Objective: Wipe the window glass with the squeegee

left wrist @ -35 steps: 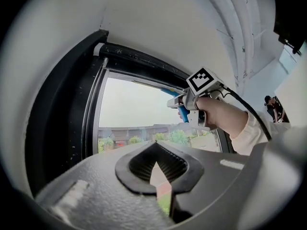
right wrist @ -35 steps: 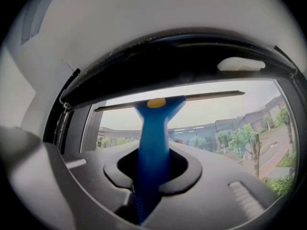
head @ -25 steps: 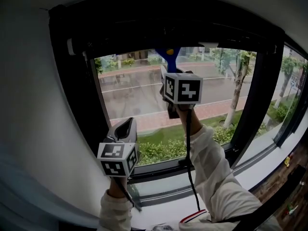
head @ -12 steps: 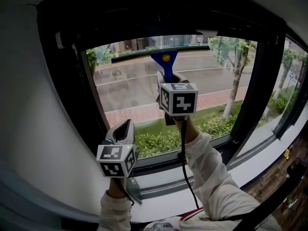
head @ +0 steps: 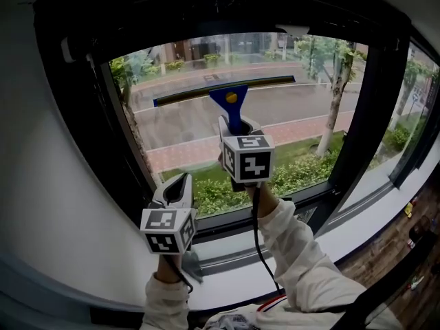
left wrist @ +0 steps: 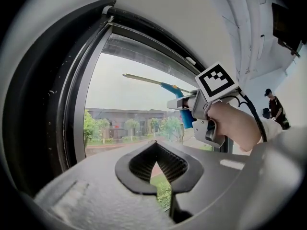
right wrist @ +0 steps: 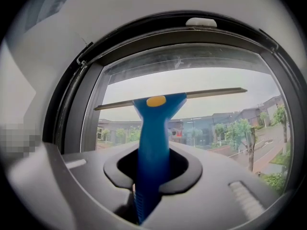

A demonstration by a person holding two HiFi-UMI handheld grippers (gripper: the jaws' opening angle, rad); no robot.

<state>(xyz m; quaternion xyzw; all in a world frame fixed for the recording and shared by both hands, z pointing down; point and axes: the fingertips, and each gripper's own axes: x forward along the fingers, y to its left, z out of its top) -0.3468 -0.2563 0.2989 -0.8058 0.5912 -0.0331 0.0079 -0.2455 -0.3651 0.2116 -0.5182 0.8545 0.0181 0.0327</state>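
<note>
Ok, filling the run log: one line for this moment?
right gripper: shut on squeegee | blade across upper window glass | left gripper: shut, empty

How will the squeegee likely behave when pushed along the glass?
Probably light: the right hand-held gripper alone holds the squeegee up by its handle. The handle looks stiff. Its long blade may twist it in the grip if one end drags.

1 squeegee (head: pixel 229 95); 2 tongs: L tongs (left wrist: pixel 156 145) & R tongs (right wrist: pixel 152 153); 1 window pane (head: pixel 180 126); 1 pers. in bkgd (left wrist: pixel 275 107).
</note>
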